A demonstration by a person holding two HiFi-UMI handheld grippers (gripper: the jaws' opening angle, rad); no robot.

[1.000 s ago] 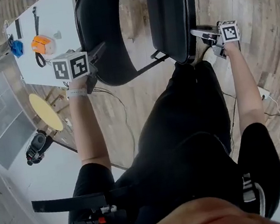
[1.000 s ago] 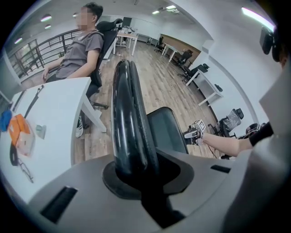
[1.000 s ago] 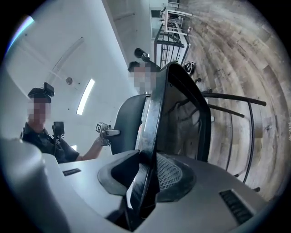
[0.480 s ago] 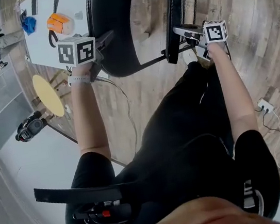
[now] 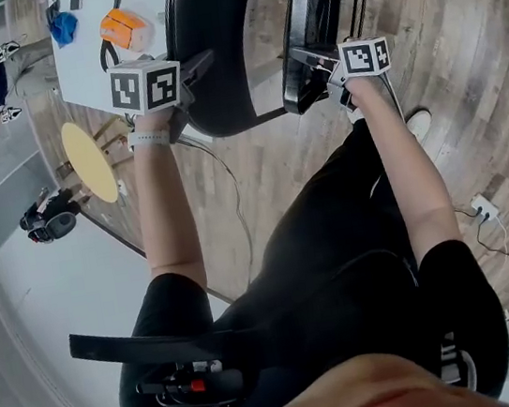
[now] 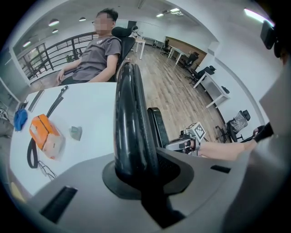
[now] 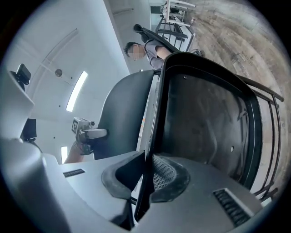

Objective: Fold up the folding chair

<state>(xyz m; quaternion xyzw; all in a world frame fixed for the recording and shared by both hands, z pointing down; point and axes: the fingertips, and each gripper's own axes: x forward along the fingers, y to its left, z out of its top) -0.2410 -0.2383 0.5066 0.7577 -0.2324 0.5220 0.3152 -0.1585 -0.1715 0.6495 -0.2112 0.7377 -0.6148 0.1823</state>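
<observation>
On backrest [image 5: 212,48], left hand-held gripper [image 5: 191,73] clamps; right one [image 5: 307,59], just closing, pinches seat [image 5: 306,12].

I take the white table [image 5: 83,72] as my reference. Wood-plank floor [image 5: 470,61] runs under and around it. Just off its near edge is a round yellow top [image 5: 89,161] on wooden legs. Beyond its far side I see a seated person [image 6: 97,48], a dark railing [image 6: 50,54], white desks [image 6: 213,86] and, overhead, lit ceiling panels [image 6: 53,22].
</observation>
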